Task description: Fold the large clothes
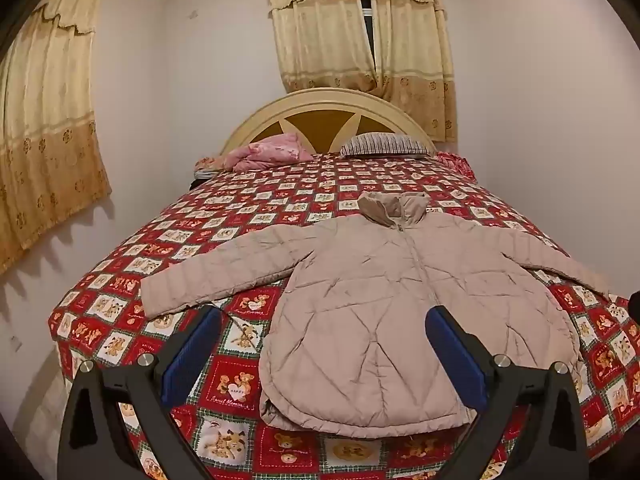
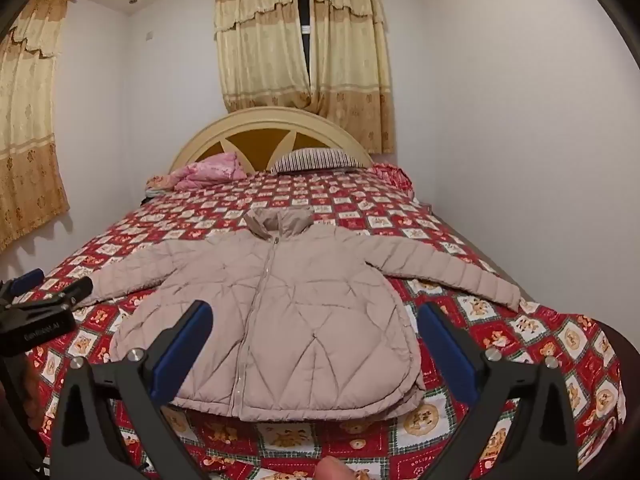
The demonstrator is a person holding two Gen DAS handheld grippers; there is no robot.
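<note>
A beige quilted puffer jacket (image 1: 384,312) lies flat on the bed, front up, zipped, both sleeves spread out, collar toward the headboard. It also shows in the right wrist view (image 2: 280,320). My left gripper (image 1: 324,316) is open and empty, held above the jacket's lower left part. My right gripper (image 2: 314,312) is open and empty, held above the jacket's lower middle. The left gripper's body shows at the left edge of the right wrist view (image 2: 36,312).
The bed has a red patchwork teddy-bear cover (image 1: 224,384) and a cream headboard (image 1: 328,116). A pink blanket (image 1: 268,152) and a striped pillow (image 1: 384,146) lie at the head. Walls stand close on both sides; curtains (image 1: 360,32) hang behind.
</note>
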